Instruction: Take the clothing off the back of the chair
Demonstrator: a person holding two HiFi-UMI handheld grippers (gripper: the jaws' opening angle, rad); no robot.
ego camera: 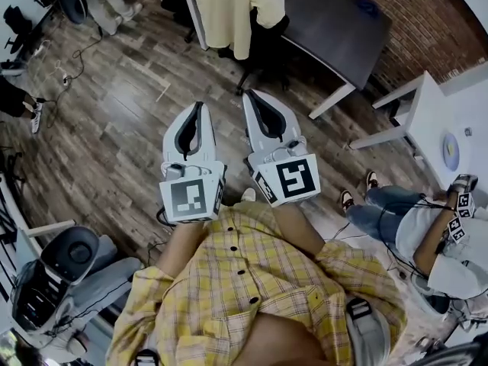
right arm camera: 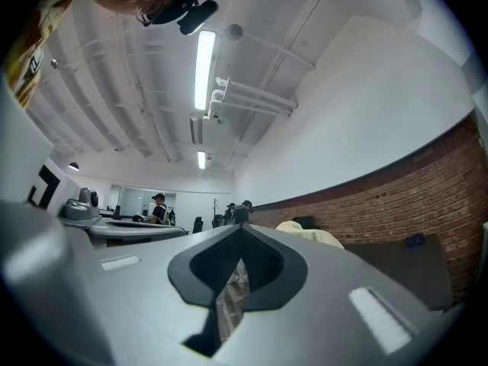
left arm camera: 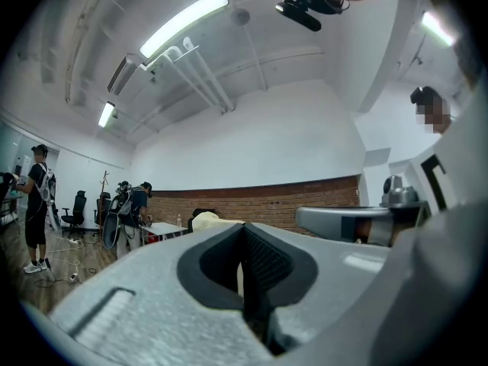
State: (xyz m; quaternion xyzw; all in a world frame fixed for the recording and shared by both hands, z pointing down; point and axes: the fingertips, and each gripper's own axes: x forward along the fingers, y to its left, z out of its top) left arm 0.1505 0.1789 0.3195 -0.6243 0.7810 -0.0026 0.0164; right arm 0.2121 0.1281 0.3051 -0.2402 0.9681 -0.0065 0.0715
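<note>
A pale yellow garment (ego camera: 232, 10) hangs over the back of a black office chair (ego camera: 267, 48) at the top middle of the head view, beside a dark table (ego camera: 335, 21). My left gripper (ego camera: 200, 107) and right gripper (ego camera: 248, 95) are held side by side over the wood floor, short of the chair and pointing toward it. Both are shut with nothing between the jaws. In the left gripper view the garment (left arm camera: 207, 221) shows small just past the closed left gripper (left arm camera: 244, 229). The right gripper view shows the garment (right arm camera: 309, 235) to the right of the closed right gripper (right arm camera: 242, 229).
A white table (ego camera: 446, 120) stands at the right with a seated person (ego camera: 427, 231) below it. A grey office chair (ego camera: 61, 269) sits at the lower left. Cables (ego camera: 72, 67) lie on the floor at the left. Other people (left arm camera: 38, 204) stand far off.
</note>
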